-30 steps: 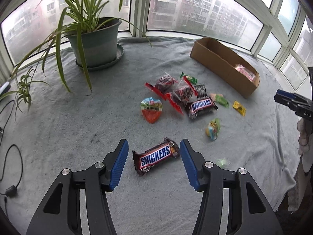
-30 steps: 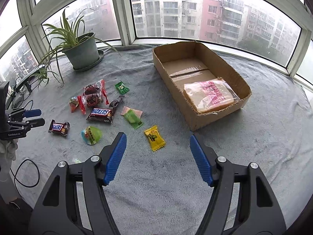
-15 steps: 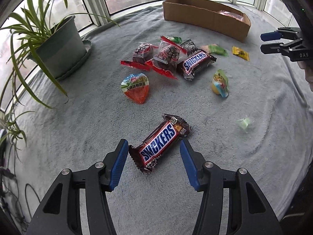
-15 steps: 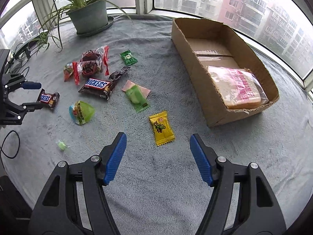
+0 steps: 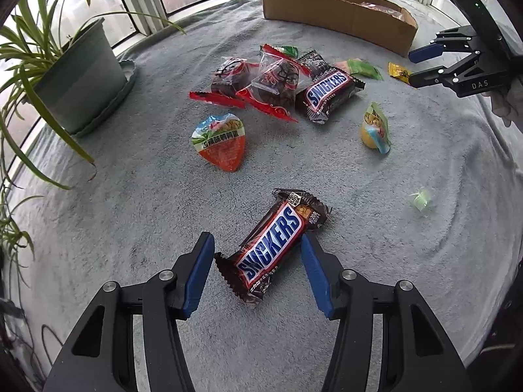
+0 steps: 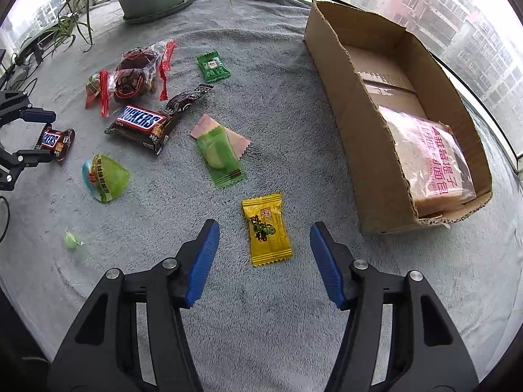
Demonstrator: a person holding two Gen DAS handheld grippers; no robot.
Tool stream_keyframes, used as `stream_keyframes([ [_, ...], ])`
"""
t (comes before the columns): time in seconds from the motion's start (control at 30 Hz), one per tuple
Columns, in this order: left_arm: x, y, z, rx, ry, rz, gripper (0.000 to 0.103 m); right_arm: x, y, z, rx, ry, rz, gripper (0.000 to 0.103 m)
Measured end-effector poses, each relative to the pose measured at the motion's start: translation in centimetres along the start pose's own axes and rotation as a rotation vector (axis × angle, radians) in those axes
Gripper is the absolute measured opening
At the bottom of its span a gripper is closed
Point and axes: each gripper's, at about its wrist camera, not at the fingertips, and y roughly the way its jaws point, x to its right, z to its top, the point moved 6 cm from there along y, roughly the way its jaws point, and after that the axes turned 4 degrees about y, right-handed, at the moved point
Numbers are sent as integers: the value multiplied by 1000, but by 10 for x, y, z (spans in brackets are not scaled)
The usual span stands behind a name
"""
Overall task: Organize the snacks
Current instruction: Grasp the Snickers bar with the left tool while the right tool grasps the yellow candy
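— Grey fleece cloth (image 6: 294,65) is seen covering the whole sill; how are the snacks laid out on it?

— A small Snickers bar (image 5: 278,245) is framed between the blue pads of the left gripper (image 5: 258,264). Its jaws are held apart, with the bar lying slantwise on the cloth between them; no pad is seen pressing on the wrapper, though the right pad is very near it.

— And the other side?

— The right gripper (image 6: 264,248) is pointed down at a yellow candy packet (image 6: 266,228), which lies flat between the parted jaws, clear of both pads. Those jaws have just been closing, yet a gap is left on each side of the packet.

— What is found further off?

— A larger Snickers bar (image 6: 140,124), two red-edged clear packets (image 6: 137,72), a green candy (image 6: 212,65) and a pale green wafer packet (image 6: 220,156) are scattered mid-cloth. A bread bag (image 6: 431,163) is lodged in the near end of the cardboard box (image 6: 359,124), to the right. A potted spider plant (image 5: 75,75) is stood by the window.
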Motion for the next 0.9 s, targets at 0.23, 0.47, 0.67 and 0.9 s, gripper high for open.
stream_keyframes([
  [0.23, 2, 6, 3, -13, 28, -7, 54, 3, 10, 6, -23, -3, 5, 60],
  [0.47, 5, 10, 5, -2, -5, -45, 45, 3, 19, 6, -50, 11, 39, 42],
  [0.67, 7, 9, 6, 9, -23, -57, 34, -1, 18, 6, -56, 18, 67, 26],
  [0.9, 7, 4, 1, 34, -88, -70, 27, 1, 14, 1, -45, 49, 86, 25],
])
